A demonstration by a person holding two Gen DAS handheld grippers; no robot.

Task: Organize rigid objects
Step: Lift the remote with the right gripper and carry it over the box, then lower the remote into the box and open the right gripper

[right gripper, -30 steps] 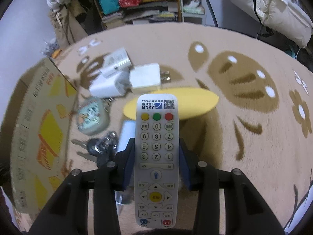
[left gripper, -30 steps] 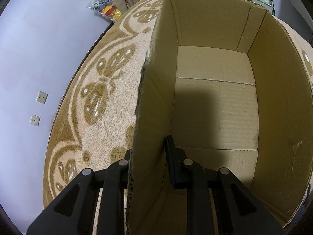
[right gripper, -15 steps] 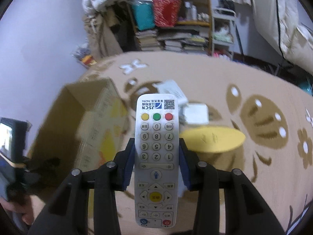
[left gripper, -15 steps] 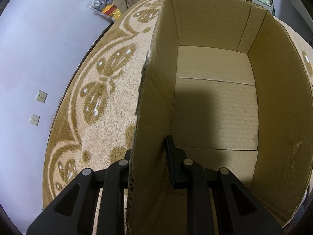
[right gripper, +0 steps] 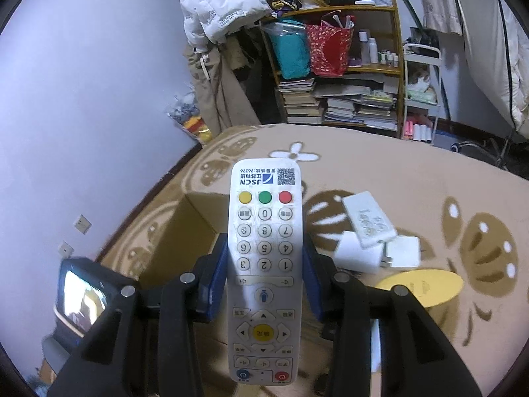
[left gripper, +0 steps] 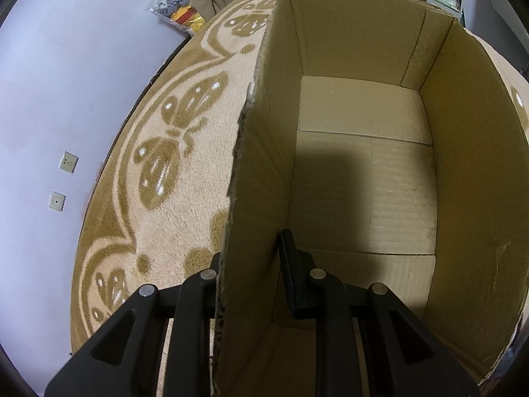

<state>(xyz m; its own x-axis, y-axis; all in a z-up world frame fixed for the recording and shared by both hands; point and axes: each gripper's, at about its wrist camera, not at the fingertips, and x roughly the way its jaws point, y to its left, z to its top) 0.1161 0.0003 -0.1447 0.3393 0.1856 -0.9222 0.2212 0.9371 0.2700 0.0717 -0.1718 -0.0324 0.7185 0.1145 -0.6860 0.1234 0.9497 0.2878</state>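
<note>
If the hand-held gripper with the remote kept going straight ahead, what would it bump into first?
Probably the cardboard box. The right hand-held gripper holds the remote pointing forward over it, and the box's far corner lies just ahead. Depth is unclear, so it might pass above to the carpet.

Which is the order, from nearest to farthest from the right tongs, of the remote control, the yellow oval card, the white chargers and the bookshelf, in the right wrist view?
1. Remote control: clamped between the right tongs.
2. Yellow oval card: on the rug, just to the right.
3. White chargers: on the rug, beyond the card.
4. Bookshelf: against the far wall.
</note>
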